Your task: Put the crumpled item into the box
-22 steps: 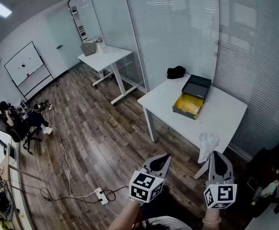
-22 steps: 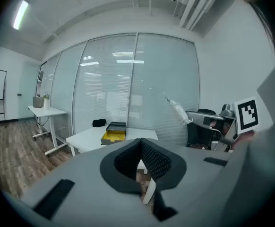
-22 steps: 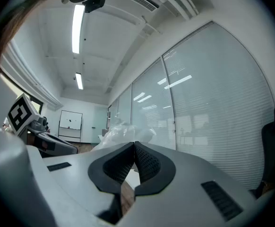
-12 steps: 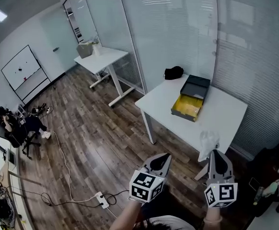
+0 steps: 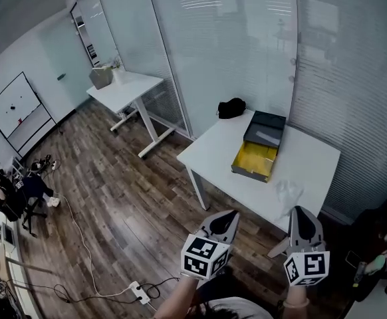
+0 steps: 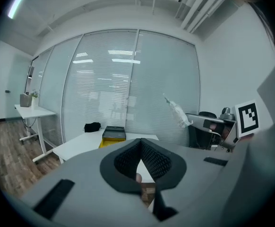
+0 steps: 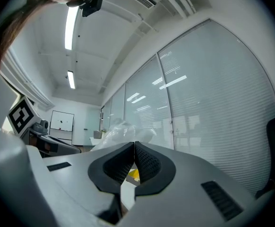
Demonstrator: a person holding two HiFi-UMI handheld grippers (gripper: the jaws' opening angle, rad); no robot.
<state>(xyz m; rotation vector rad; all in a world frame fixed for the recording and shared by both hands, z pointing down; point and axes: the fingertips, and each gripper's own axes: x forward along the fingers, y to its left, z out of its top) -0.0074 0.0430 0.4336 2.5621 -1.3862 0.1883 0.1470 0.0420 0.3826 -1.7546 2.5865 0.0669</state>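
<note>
The crumpled item [image 5: 288, 193] is a wad of clear plastic pinched at the tip of my right gripper [image 5: 298, 211], which is shut on it above the near edge of the white table [image 5: 213, 155]. In the right gripper view the plastic [image 7: 123, 129] bulges above the closed jaws. The box [image 5: 258, 153] has a yellow inside and a dark lid folded back; it lies on the table's far half, beyond the gripper. My left gripper [image 5: 230, 214] is shut and empty, to the left over the floor. The left gripper view shows the box [image 6: 113, 134] and the held plastic [image 6: 177, 111].
A black bag [image 5: 231, 107] lies at the table's far left corner. Glass walls with blinds [image 5: 340, 78] run behind and to the right of the table. A second white desk [image 5: 124, 88] stands further left. Cables and a power strip [image 5: 139, 289] lie on the wood floor.
The table and box have drawn nearer and shifted left in the head view. The held plastic now hangs over the table's near edge rather than in front of it.
</note>
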